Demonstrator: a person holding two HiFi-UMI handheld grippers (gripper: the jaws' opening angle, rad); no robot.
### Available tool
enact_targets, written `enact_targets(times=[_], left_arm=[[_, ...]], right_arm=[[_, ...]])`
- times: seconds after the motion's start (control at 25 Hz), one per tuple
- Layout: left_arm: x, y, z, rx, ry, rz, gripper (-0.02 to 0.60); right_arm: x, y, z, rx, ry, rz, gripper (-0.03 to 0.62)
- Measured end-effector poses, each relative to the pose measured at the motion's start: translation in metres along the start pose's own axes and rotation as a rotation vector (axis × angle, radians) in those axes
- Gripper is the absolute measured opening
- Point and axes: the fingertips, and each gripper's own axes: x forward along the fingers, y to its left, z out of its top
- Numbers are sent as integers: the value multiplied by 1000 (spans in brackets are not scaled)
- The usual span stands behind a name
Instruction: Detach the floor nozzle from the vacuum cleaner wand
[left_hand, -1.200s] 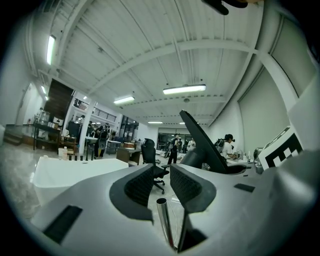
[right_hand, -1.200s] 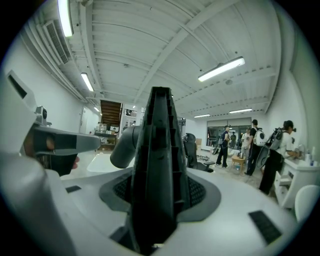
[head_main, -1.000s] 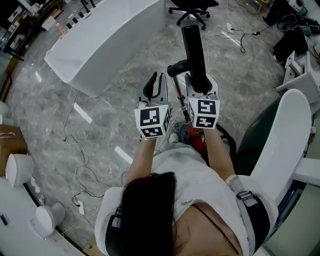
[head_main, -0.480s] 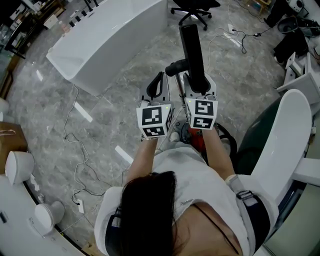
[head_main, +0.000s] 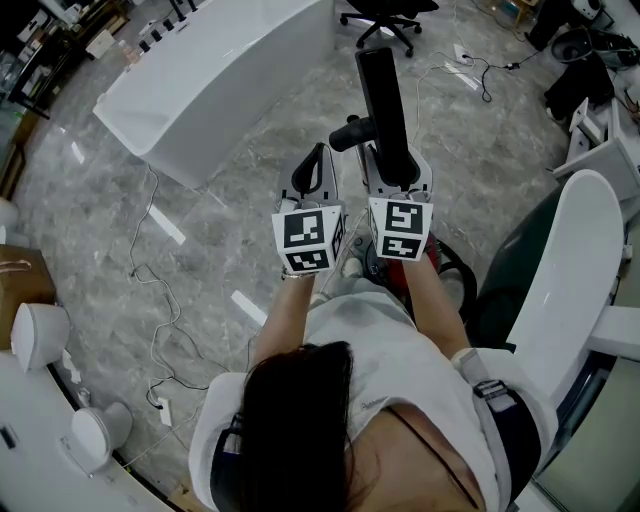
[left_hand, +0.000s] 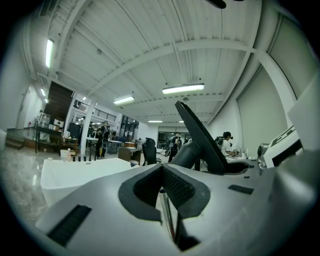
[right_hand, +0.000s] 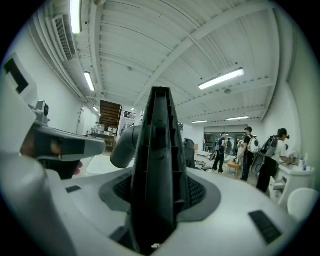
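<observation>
The black floor nozzle (head_main: 380, 90) sticks up edge-on between the jaws of my right gripper (head_main: 400, 172), which is shut on it. Its grey elbow tube (head_main: 352, 134) juts out to the left. In the right gripper view the nozzle (right_hand: 159, 165) fills the gap between the pads, with the tube (right_hand: 124, 146) at its left. My left gripper (head_main: 318, 162) is beside it on the left; its jaws have just been closing and now stand shut with nothing between them (left_hand: 162, 172). The nozzle (left_hand: 200, 137) shows to their right. A bit of the red vacuum body (head_main: 432, 256) shows under my right hand.
A long white counter (head_main: 200, 80) stands ahead on the left, and a black office chair (head_main: 385, 20) beyond it. Cables (head_main: 150, 290) trail over the marble floor. A white and green seat shell (head_main: 570, 270) is close on the right. People stand far off (right_hand: 270, 160).
The left gripper's jaws have closed. Both grippers have shifted a little away from me, and the nozzle has gone with the right one.
</observation>
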Motion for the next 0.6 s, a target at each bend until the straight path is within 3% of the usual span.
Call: enact_targets(times=[0.6], left_arm=[[-34,-1,-13,14,22,-18,5]], right_arm=[[-33,20,-6,16,19,-17,218]])
